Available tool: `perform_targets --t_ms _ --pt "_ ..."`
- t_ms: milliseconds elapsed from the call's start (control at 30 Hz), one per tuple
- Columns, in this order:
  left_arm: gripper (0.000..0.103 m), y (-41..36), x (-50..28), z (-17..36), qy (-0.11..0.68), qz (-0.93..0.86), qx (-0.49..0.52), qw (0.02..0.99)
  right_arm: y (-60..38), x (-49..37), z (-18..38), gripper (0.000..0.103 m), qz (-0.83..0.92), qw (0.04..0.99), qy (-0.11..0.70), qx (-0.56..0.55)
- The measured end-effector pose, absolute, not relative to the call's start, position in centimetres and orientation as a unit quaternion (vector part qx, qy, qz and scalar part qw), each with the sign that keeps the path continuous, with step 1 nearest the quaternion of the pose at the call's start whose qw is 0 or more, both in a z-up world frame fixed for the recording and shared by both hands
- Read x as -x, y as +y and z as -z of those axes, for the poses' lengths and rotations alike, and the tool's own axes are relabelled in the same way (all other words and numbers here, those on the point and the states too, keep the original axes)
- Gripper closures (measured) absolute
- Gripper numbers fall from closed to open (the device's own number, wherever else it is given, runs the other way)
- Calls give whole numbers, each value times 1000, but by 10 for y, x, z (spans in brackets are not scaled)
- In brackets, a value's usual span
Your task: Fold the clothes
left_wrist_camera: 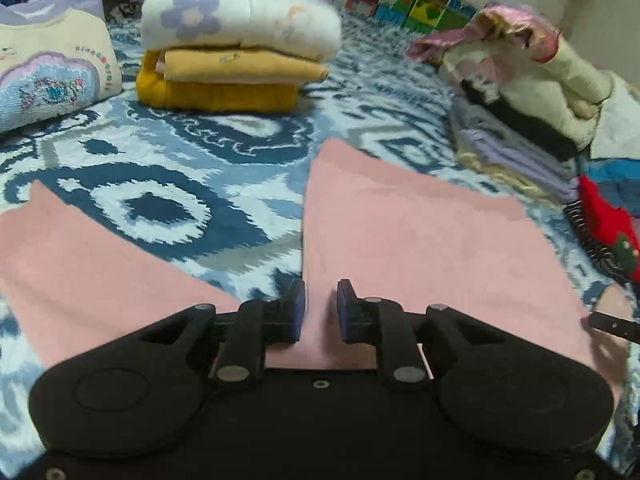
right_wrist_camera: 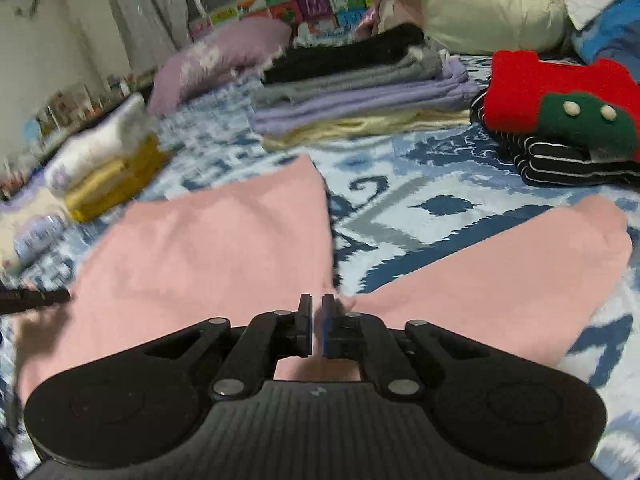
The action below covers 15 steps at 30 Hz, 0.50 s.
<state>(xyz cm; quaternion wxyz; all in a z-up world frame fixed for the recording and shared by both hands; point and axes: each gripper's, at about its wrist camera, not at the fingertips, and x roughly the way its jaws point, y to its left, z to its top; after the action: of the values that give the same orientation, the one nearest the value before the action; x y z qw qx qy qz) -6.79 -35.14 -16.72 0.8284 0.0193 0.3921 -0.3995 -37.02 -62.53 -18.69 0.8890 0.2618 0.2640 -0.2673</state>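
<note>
While grippers pinch, pink garment point(left_wrist_camera: 420, 240) lies lengthwise ahead

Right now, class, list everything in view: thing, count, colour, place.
garment: one, pink, spread on the rug, nearest
rug: one, blue and white, underneath
yellow pile: one, white on mustard, far left
purple pile: one, black, grey, lilac, cream, far right
red sweater: one, red and green, on striped knit
cushion: one, cream and lilac, left edge
left gripper: black, fingers slightly apart, garment between
right gripper: black, fingers pinching garment
</note>
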Motion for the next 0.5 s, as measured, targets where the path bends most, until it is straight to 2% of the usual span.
perform_targets --t_ms 33,133,367,500 --pt "87 -350 72 169 393 396 -19 830 -623 373 186 97 268 890 257 -266" --pt "84 -348 79 176 401 374 -32 836 -619 373 197 97 284 874 304 -253" --pt "84 -325 116 155 368 369 -41 852 -586 410 181 95 295 887 236 -263" --pt "80 -318 127 178 381 360 -57 850 -573 415 199 95 317 867 273 -270"
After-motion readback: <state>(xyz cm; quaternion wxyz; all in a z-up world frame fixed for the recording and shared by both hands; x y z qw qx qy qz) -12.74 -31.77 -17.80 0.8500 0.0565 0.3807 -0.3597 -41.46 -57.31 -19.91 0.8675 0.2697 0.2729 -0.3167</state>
